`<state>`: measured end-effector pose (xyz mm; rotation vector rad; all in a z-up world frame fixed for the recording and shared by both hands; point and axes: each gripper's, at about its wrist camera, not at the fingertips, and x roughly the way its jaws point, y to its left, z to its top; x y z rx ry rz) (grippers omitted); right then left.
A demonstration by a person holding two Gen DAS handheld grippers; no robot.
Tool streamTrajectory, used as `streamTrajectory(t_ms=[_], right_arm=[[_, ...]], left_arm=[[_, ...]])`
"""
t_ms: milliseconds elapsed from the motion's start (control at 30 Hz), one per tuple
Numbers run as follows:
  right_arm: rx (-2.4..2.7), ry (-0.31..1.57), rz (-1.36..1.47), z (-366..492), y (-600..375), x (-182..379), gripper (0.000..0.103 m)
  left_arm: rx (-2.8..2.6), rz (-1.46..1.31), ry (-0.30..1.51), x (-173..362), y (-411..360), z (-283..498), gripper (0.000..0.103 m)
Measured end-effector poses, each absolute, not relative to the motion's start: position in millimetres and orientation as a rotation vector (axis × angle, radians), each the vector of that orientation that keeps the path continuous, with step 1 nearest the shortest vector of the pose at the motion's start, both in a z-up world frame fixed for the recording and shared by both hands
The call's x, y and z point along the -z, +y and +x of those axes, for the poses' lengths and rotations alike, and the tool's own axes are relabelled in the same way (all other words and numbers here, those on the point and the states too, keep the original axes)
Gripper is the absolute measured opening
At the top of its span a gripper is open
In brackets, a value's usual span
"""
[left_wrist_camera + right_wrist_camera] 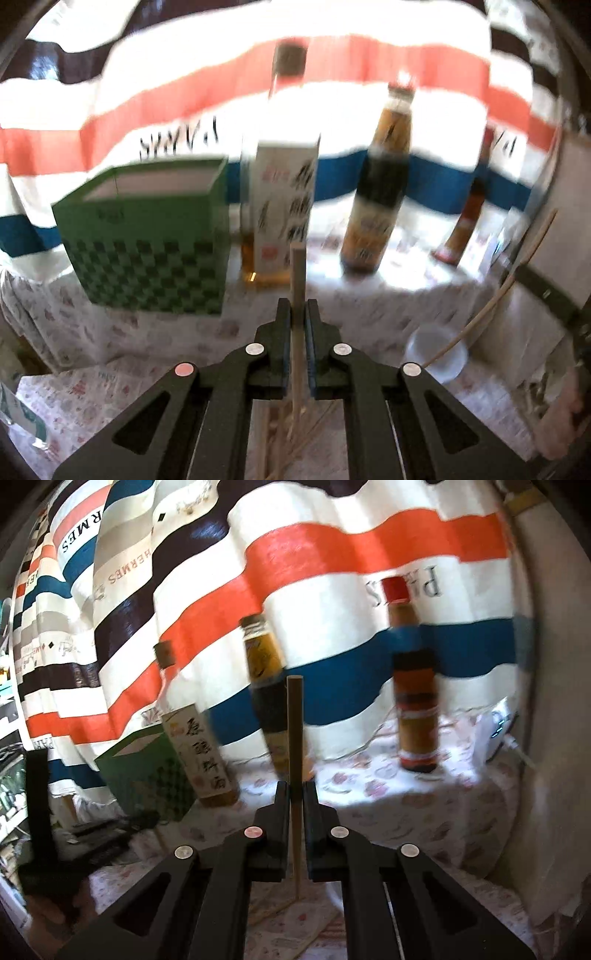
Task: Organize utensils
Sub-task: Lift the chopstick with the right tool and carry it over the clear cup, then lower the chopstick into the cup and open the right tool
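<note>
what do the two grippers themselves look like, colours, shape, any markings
Both the left gripper and right gripper are matte black, with angular linkage arms that have triangular cutouts. Each carries four round silver pivot caps; one cap on each looks pinkish. The left fingers show blue pads on their inner faces. No cables or sleeves are visible.

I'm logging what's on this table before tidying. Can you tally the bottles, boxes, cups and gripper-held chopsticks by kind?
Bottles: 3 (boxed-label bottle, dark sauce bottle, red-capped bottle)
Green checkered box: 1
Clear cup: 1
Held chopsticks: 2 (one in the left gripper, one in the right gripper)
Total: 7
Loose sticks under the left gripper are too blurred to count.
</note>
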<state>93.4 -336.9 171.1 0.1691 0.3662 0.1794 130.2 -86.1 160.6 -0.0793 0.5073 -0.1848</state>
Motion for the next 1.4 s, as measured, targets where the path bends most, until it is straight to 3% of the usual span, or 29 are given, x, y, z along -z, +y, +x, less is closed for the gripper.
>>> streamTrajectory(t_ms=[233,500,733,1133,1400], right_arm=[[-0.118,0.327,0.144,86.8,-363.1,-180.3,0.008],[-0.086,0.293,0.288,91.4,-397.2,-174.7,0.008],[0.020,0.222,0.311,93.2,-407.0,-166.7,0.008],[-0.092,0.503,0.338,140.3,-409.2,-133.4,0.008],[-0.146,0.662,0.398,163.9,-402.6,-104.6,0.009]], left_arm=[[0.229,-0.204,0.241,-190.4,-111.1,98.3,0.006],[0.382,-0.228,0.105,-206.7,-162.9,89.6,0.006],[0.447,-0.174,0.198,-172.3,-193.8,105.4,0.006],[0.409,-0.155,0.369,-109.3,-206.2,133.3,0.006],[0.414,-0.098,0.447,-100.4,-213.6,135.7,0.007]])
